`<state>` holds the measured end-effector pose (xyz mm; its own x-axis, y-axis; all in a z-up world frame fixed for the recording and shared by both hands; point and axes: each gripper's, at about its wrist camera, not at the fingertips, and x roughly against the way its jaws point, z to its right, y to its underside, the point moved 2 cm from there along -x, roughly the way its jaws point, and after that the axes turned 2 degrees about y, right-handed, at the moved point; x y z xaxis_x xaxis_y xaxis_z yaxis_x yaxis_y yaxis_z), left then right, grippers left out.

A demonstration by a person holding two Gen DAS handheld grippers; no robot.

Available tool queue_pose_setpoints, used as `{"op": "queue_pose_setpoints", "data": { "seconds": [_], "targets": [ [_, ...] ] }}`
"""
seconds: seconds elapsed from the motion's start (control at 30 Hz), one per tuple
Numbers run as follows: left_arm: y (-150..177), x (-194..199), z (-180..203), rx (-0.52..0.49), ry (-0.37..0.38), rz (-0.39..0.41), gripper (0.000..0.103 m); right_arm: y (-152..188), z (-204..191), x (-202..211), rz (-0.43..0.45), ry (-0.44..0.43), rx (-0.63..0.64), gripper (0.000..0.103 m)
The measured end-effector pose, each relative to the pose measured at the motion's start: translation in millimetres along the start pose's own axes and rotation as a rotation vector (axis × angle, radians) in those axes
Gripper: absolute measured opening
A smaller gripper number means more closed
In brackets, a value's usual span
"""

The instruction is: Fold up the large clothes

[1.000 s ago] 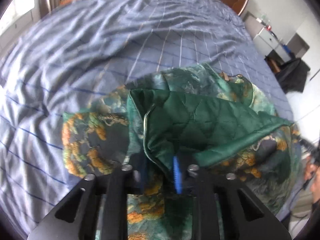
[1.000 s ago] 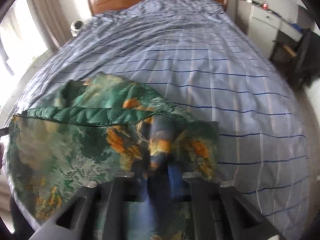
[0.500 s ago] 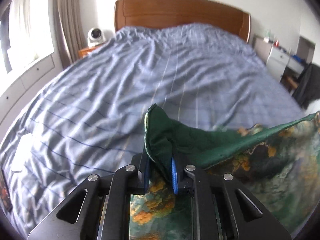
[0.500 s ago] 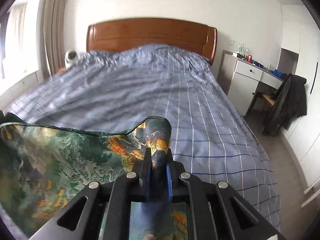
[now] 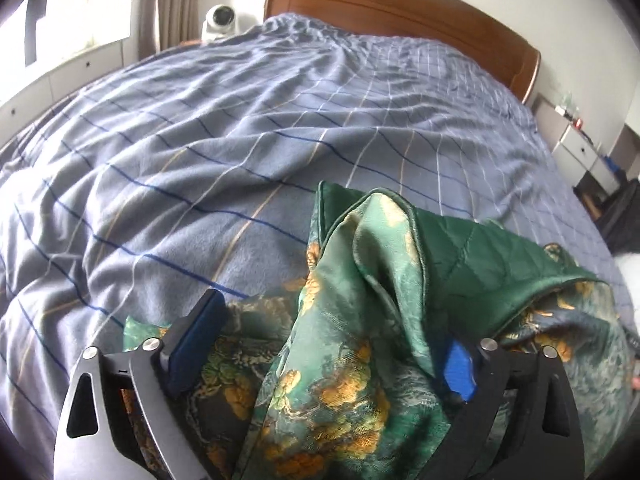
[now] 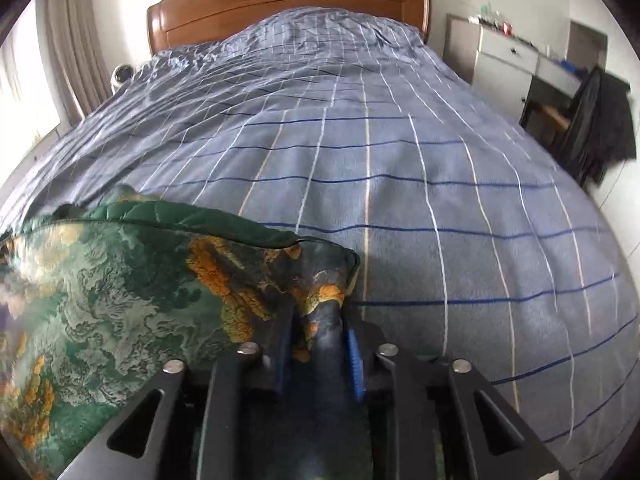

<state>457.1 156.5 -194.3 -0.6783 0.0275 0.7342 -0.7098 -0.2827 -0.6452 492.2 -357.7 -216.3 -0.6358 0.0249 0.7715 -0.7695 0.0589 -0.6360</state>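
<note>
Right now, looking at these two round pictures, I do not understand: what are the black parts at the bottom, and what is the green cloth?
Each picture comes from a small camera on hand-held tongs, looking along their two fingers. One view shows the left tongs, the other the right tongs. A green patterned garment lies on the bed's blue checked cover. The left tongs have just been opening, cloth lying loose between them. The right tongs have been opening too, a fold between the fingers.
</note>
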Motion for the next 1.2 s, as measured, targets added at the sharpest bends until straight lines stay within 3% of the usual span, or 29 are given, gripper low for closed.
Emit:
{"op": "queue_pose_setpoints", "data": {
  "seconds": [0.17, 0.27, 0.37, 0.5, 0.67, 0.77, 0.83, 0.97, 1.1, 1.2],
  "targets": [
    [-11, 22, 0, 0.006, 0.026, -0.021, 0.097, -3, 27, 6, -0.014, -0.030, -0.137, 0.065],
    [-16, 48, -2, 0.014, 0.051, 0.011, 0.099, -12, 44, 30, 0.028, -0.043, -0.182, 0.065],
    [-16, 71, -3, 0.019, 0.077, 0.035, 0.099, -18, 42, 65, 0.099, -0.038, -0.130, 0.065],
    [-7, 91, -8, 0.022, 0.094, 0.039, 0.099, -13, 29, 113, 0.142, -0.097, -0.052, 0.065],
    [14, 93, -5, -0.062, 0.050, -0.008, 0.099, 30, -5, 141, 0.068, -0.255, 0.072, 0.065],
    [27, 91, -4, -0.089, 0.016, -0.045, 0.099, 63, -16, 133, 0.001, -0.227, 0.145, 0.065],
    [34, 98, -2, -0.102, 0.016, -0.050, 0.099, 81, -10, 120, -0.044, -0.125, 0.152, 0.065],
    [40, 125, 25, -0.202, 0.043, -0.017, 0.099, 85, 17, 136, -0.010, -0.071, 0.010, 0.065],
    [46, 130, 60, -0.267, 0.097, -0.027, 0.099, 78, -5, 174, 0.105, -0.153, 0.075, 0.065],
    [52, 125, 86, -0.275, 0.148, -0.059, 0.099, 87, -24, 173, 0.083, -0.247, 0.111, 0.065]
  ]
}}
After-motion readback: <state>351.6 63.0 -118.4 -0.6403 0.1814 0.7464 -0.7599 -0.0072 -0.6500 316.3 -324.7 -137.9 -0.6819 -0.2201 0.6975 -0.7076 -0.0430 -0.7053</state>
